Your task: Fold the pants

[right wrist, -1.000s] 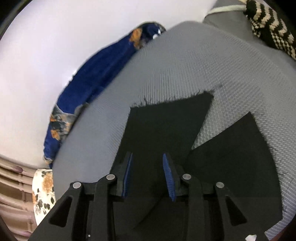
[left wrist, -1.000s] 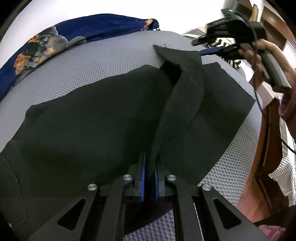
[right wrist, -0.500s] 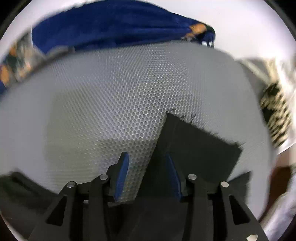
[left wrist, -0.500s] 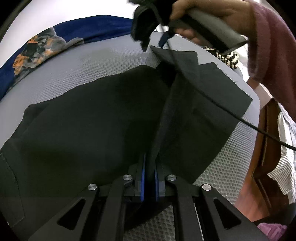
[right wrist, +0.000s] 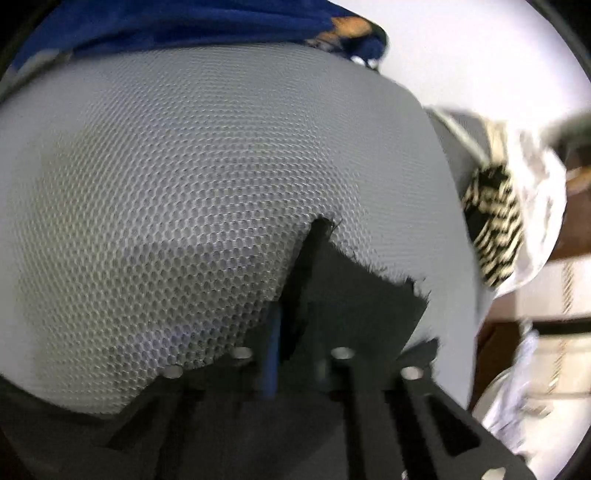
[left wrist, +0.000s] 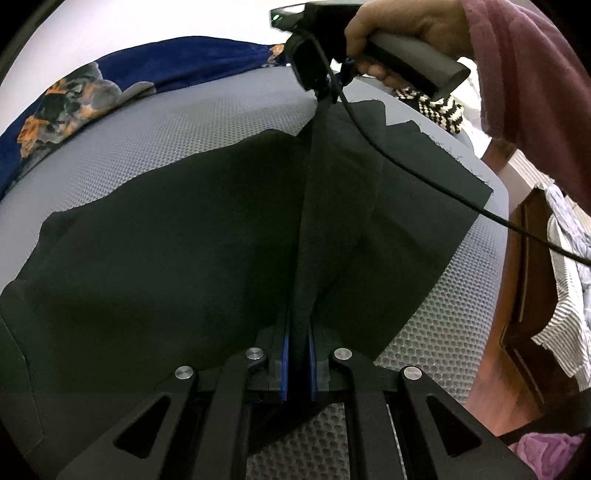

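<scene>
The left gripper (left wrist: 297, 354) is pressed together on a raised fold of the one pair of black pants (left wrist: 177, 251), its two blue pads squeezing the cloth between them. At the far end of that same ridge, the right gripper (left wrist: 327, 94) pinches the frayed hem corner; in its own blurred view the right gripper's jaws are clamped on the cloth. One hand (left wrist: 402, 29) in a maroon sleeve (left wrist: 532, 85) holds the right tool, and one black cable (left wrist: 424, 177) trails from it. The pants lie spread on the single grey honeycomb mat (left wrist: 192, 122). One blue floral cloth (left wrist: 110, 81) lies beyond the mat, and one black-and-cream zigzag textile (left wrist: 439, 109) beside it.
</scene>
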`<act>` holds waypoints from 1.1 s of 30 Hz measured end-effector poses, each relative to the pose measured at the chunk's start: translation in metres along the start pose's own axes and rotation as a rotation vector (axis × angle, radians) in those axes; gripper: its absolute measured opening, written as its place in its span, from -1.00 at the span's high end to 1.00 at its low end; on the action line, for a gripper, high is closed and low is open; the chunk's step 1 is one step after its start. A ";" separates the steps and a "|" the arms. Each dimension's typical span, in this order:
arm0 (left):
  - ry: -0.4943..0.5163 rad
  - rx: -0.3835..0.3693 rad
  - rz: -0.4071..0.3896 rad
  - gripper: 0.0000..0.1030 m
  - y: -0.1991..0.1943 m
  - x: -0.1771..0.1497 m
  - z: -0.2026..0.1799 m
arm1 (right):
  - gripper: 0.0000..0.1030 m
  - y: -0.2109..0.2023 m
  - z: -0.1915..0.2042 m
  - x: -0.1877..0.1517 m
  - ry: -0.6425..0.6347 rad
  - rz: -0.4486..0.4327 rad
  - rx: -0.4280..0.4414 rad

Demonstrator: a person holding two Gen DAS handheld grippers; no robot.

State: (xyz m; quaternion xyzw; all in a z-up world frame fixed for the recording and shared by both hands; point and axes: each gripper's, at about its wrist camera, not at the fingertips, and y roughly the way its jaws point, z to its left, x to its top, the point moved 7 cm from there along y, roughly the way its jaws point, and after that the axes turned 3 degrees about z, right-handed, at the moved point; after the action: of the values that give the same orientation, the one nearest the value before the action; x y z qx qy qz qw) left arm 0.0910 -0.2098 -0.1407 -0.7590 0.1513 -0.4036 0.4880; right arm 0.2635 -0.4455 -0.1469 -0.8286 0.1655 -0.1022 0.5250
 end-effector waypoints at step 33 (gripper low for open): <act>0.141 0.106 0.020 0.79 0.000 -0.005 -0.022 | 0.93 0.062 -0.241 -0.235 0.823 -0.256 0.852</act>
State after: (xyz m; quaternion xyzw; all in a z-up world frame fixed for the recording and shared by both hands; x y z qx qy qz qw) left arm 0.0717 -0.2205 -0.1388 -0.7004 0.1712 -0.4586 0.5194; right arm -0.0469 -0.5813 -0.0989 -0.4513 0.1986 -0.5339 0.6869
